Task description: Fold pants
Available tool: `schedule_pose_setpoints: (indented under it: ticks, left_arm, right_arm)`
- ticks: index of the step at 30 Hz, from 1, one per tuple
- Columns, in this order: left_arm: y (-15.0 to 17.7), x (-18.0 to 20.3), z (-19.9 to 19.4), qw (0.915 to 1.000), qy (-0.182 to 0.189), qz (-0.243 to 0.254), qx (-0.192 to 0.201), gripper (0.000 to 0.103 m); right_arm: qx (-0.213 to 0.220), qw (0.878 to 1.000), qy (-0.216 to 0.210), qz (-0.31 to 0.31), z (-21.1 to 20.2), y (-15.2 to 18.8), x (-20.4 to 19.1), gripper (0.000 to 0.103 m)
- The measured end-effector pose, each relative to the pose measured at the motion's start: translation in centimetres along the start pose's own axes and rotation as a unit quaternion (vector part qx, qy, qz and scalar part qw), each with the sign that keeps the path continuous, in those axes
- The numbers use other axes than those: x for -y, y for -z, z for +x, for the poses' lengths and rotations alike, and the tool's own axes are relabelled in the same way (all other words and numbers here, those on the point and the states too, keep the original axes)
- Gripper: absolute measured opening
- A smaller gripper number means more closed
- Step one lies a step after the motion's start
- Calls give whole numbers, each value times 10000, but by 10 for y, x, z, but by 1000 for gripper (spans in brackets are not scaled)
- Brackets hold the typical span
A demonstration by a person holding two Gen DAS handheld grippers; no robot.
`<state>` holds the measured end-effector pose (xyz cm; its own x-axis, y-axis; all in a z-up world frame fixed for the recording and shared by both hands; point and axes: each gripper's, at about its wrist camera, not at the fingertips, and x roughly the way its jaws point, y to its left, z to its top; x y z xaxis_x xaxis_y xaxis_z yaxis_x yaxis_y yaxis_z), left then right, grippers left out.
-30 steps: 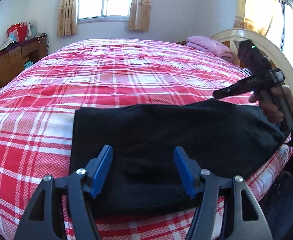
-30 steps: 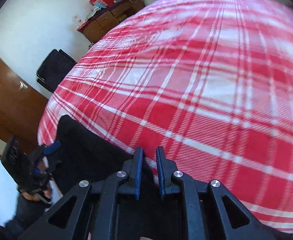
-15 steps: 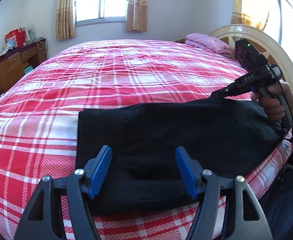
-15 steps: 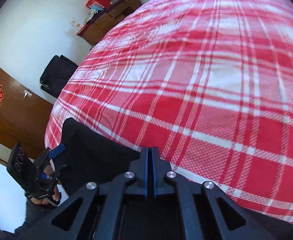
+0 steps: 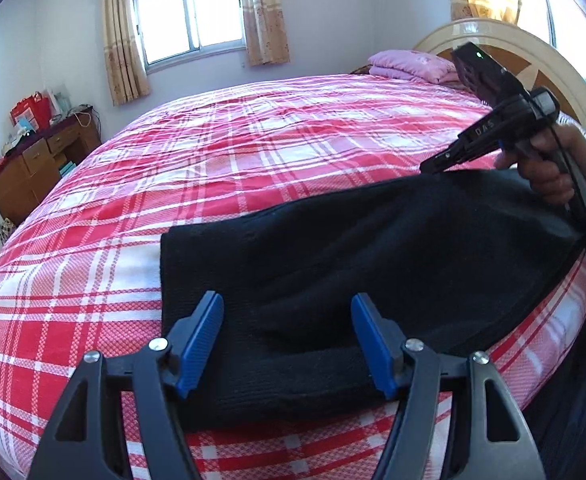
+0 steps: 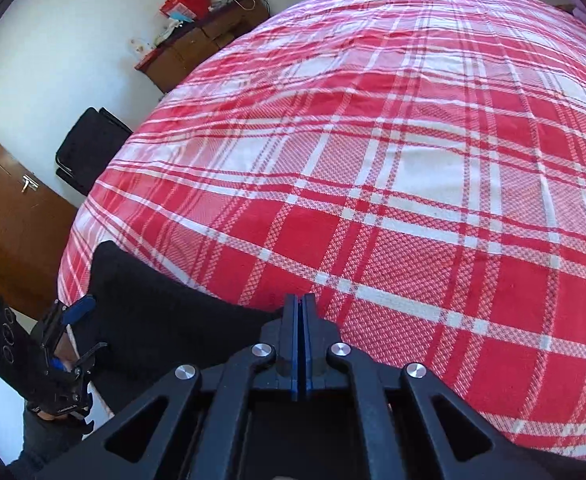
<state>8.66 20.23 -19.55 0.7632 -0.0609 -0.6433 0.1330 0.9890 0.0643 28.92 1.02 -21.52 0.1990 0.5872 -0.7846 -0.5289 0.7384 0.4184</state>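
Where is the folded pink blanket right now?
In the left wrist view, the folded pink blanket lies at the far right of the red plaid bed, against the cream headboard.

A red-and-white plaid bedspread (image 5: 221,184) covers the bed. Folded pink bedding (image 5: 413,65) lies by the cream headboard (image 5: 533,46). A cluttered wooden dresser (image 5: 37,164) stands near the curtained window (image 5: 189,16); a dark chair (image 6: 89,148) sits beside a brown door (image 6: 9,216).

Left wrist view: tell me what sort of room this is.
A home bedroom, most likely. A large bed under a red plaid cover fills the view, with folded pink bedding by its headboard, a curtained window, and a cluttered wooden dresser against the wall.
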Motion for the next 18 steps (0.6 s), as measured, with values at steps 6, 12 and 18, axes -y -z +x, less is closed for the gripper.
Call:
schedule_pose_setpoints:
  ticks: [6,12,18]
  left_arm:
    - [0,3,2,9998,-166,98,-96,75]
    - [5,3,6,9994,-292,178,-99,77]
    - [1,6,0,9996,-266,85,-47,79]
  right_arm:
    - [60,9969,86,-780,-34,20,-27,4]
    - [-339,9779,-396,-2025,-22,71,-94,5]
    - [-510,9634,-46,-2633,12,107,-120,5]
